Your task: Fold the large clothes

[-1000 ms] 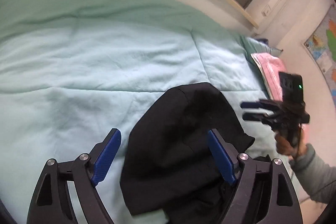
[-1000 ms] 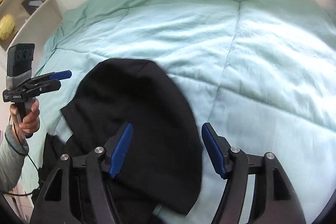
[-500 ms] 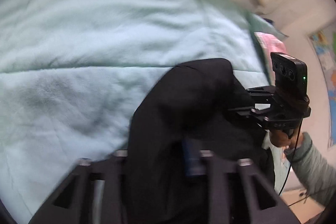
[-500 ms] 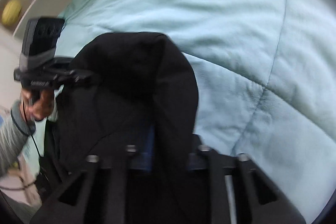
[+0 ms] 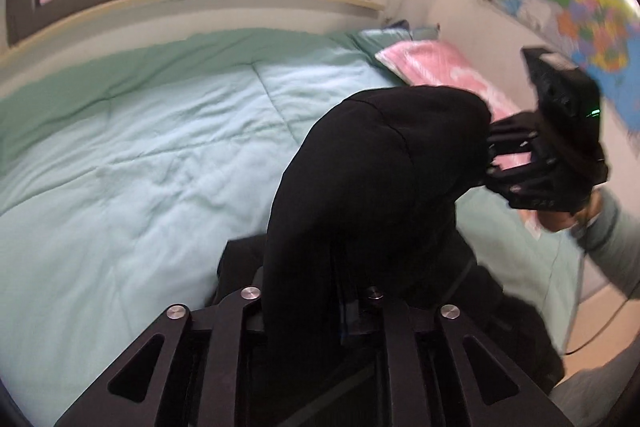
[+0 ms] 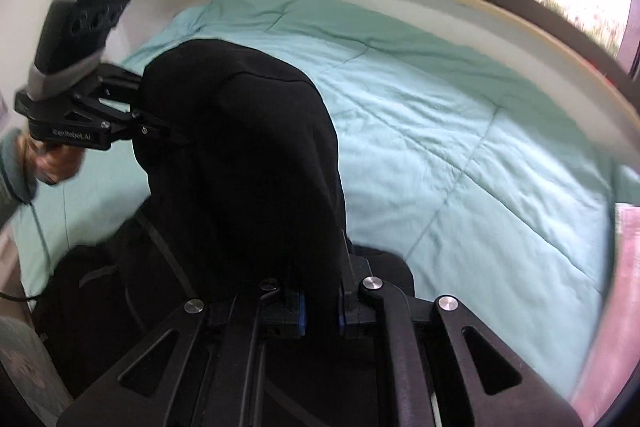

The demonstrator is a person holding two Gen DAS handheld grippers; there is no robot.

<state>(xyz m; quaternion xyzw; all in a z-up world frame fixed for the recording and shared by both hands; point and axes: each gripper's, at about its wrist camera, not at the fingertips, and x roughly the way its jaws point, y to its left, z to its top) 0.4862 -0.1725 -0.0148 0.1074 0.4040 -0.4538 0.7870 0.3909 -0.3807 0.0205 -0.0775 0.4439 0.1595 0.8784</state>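
Both grippers, spread above the black garment [image 5: 380, 167] a second ago, have since closed on it and lifted it off the mint-green quilt [image 5: 140, 167].

At the lower centre of the left wrist view, the left gripper [image 5: 352, 303] has its jaws pinched on a fold of the dark cloth. The cloth rises to the centre of the frame, and the rest trails down at lower right. At the right edge, the right gripper [image 5: 494, 155] bites the cloth's far corner; its fingertips are buried in fabric, so that hold is probably firm.

In the right wrist view the left gripper [image 6: 160, 119] sits at the left edge against the garment [image 6: 248, 155]. At lower centre the right gripper [image 6: 320, 311] presses its blue pads on the cloth.

By my reading the task has barely begun: the piece is bunched and raised, not spread flat, and no fold is made.
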